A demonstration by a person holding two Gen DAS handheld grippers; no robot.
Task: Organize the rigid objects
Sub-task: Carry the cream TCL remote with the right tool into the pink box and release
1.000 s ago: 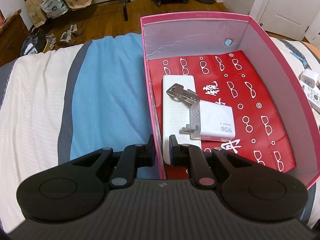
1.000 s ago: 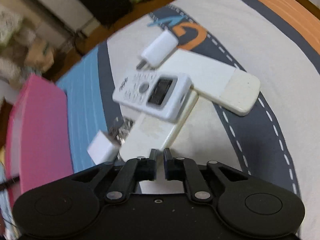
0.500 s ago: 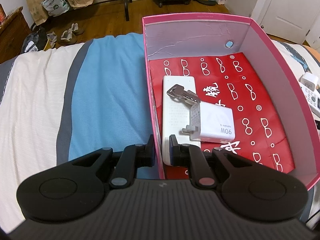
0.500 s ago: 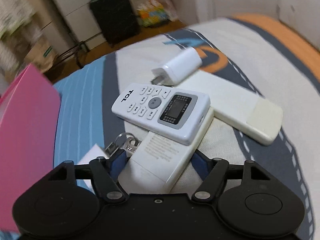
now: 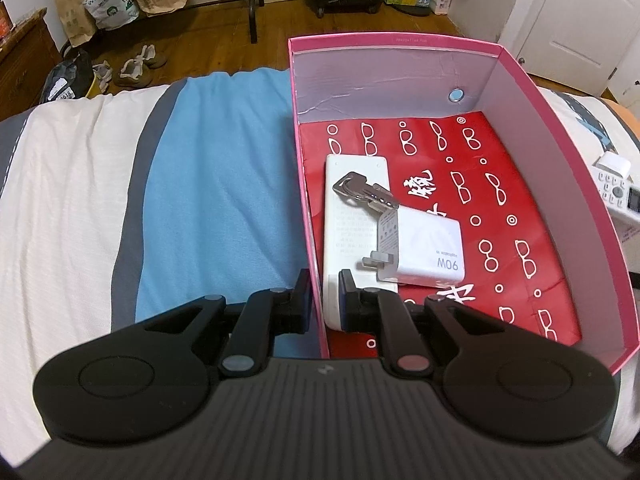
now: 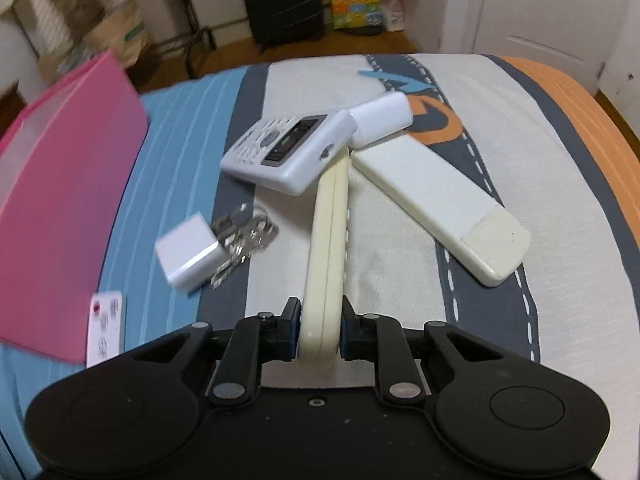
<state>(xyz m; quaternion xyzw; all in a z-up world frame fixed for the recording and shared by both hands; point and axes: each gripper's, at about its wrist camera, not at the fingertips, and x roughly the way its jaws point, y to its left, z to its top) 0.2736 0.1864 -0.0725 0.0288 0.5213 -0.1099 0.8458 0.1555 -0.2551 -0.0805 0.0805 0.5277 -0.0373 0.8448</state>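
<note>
White charger (image 5: 424,252) reads "90W"; other small print looks illegible.

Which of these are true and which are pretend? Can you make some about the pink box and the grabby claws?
1. The left gripper pinches the wall of the pink box. True.
2. The keys in the box lie on the blue stripe of the bed. False: they rest on the flat white device inside the box.
3. The right gripper is clamped on the cream remote, turned on its edge. True.
4. The white remote with buttons is already in the box. False: it lies across the cream remote.
</note>
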